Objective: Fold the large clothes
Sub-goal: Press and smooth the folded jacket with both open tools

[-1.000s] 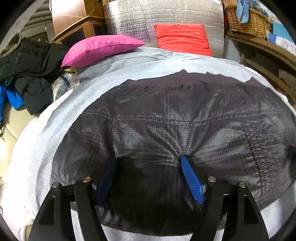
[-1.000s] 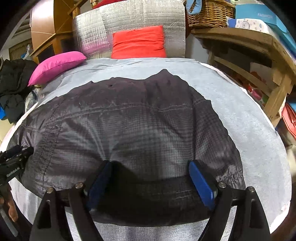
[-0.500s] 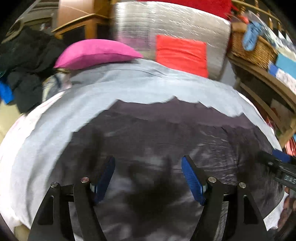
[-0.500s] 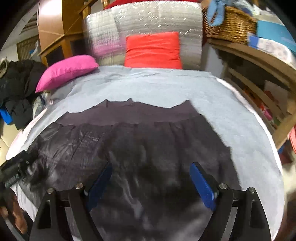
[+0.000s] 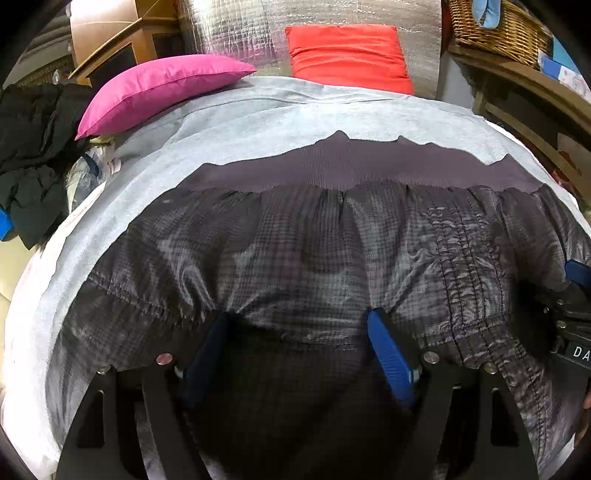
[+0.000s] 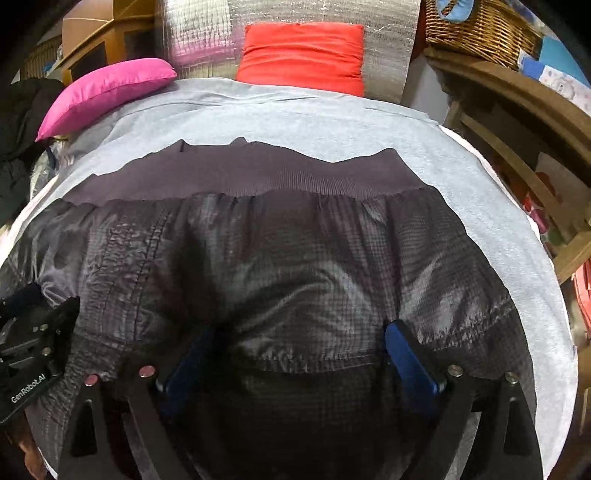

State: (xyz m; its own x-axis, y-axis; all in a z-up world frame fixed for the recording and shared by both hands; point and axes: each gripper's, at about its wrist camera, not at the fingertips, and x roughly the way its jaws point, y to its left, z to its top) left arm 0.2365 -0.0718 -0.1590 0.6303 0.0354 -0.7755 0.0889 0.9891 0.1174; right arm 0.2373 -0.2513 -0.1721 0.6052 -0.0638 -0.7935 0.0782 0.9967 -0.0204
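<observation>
A dark grey checked jacket [image 5: 314, 258] lies spread on the grey sheet of the bed [image 5: 258, 122]; its ribbed hem band [image 5: 351, 170] is at the far edge. It also fills the right wrist view [image 6: 277, 266]. My left gripper [image 5: 299, 332] is open, its blue fingers apart over the jacket's near fold. My right gripper [image 6: 299, 343] is open too, low over the near edge of the jacket. Each gripper shows at the edge of the other's view: the right one [image 5: 569, 314], the left one [image 6: 33, 343].
A pink pillow [image 5: 155, 88] and a red cushion [image 5: 347, 55] lie at the head of the bed before a silver foil panel [image 5: 314, 22]. Dark clothes [image 5: 29, 155] are piled at the left. A wooden shelf with a wicker basket [image 6: 476, 29] stands at the right.
Both grippers rose and came back down low over the jacket. The jacket now lies folded shorter, with its ribbed hem band showing at the far edge. Both stayed open.
</observation>
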